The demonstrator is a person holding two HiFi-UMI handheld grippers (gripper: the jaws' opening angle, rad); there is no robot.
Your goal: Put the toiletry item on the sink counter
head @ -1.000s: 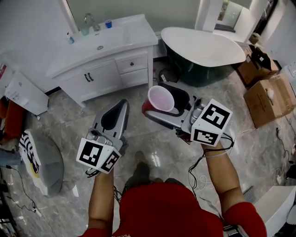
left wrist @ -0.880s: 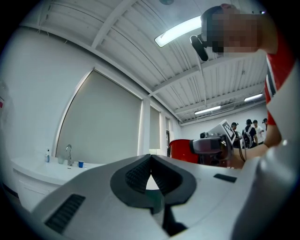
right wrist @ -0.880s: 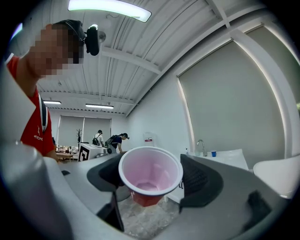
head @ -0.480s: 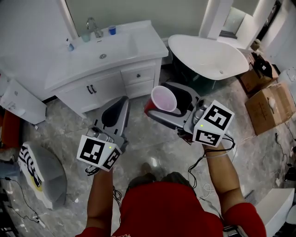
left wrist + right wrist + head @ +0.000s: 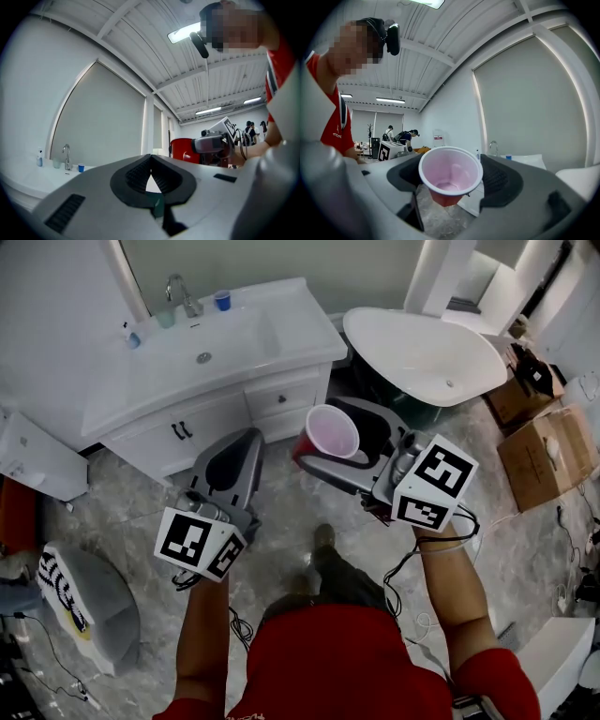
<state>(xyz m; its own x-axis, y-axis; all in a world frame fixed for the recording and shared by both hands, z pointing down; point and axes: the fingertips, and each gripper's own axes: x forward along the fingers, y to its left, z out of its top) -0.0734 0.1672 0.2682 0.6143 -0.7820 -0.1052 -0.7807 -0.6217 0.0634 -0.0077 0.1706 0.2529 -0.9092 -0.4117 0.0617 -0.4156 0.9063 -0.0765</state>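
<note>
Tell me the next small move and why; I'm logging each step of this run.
Probably carry the right tool forward and leftward toward the white sink counter. Its jaws grip the red plastic cup with the pale inside, held over the floor short of that counter; the left tool is shut and empty.

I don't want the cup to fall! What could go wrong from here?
The right gripper pinches the red cup by its thin sides, up over the floor; it might squash or slip out. The cup is tipped, not upright, so it could roll into the basin if set down like that. The faucet and small blue cup stand at the back of the sink counter; a bump could knock the blue cup over.
</note>
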